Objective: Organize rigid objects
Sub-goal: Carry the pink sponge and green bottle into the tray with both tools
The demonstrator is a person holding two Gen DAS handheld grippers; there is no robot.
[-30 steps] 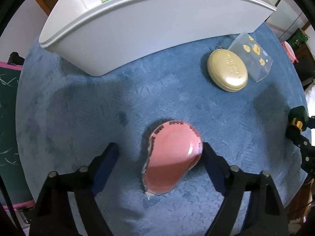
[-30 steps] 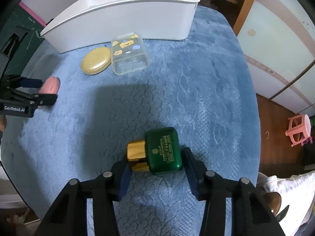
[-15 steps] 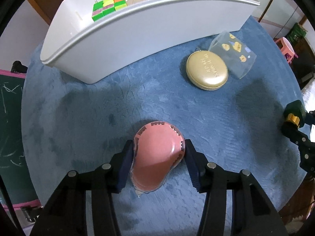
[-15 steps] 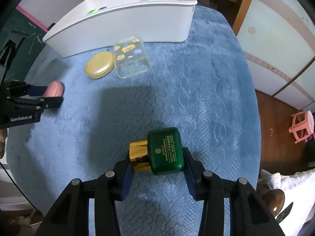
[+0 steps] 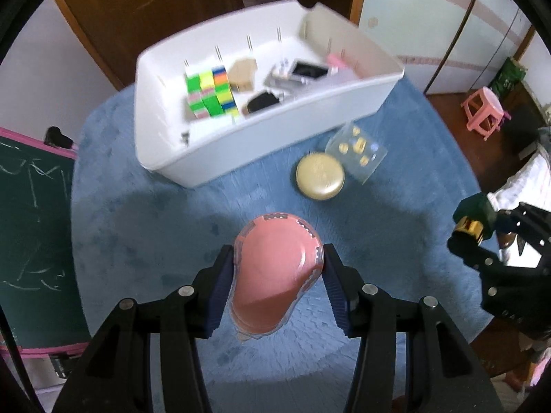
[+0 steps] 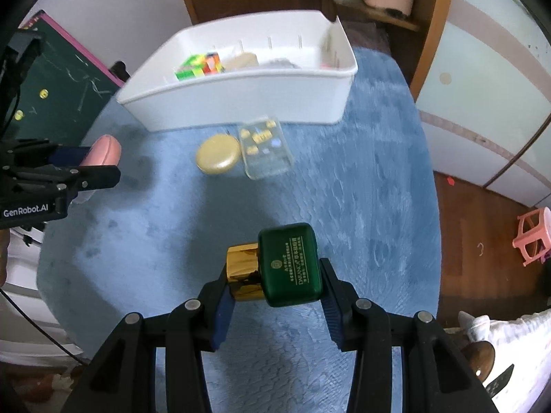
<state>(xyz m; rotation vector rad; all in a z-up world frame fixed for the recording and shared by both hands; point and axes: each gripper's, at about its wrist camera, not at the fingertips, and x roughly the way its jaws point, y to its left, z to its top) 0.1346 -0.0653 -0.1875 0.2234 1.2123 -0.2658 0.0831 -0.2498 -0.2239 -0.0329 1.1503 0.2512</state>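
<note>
Now left claw (image 5: 278, 287) clenches a glossy pink pebble-shaped case (image 5: 275, 277); right claw (image 6: 273, 294) clamps a green gold-capped bottle (image 6: 279, 266).

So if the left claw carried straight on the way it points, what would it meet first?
Probably the blue tablecloth. The left claw, shut on the pink case, points steeply down at bare cloth short of the gold tin; depth is unclear.

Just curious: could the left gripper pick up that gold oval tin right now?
Probably not: the left gripper is shut on the pink packet, so its jaws are full, though nothing blocks the gold oval tin.
</note>
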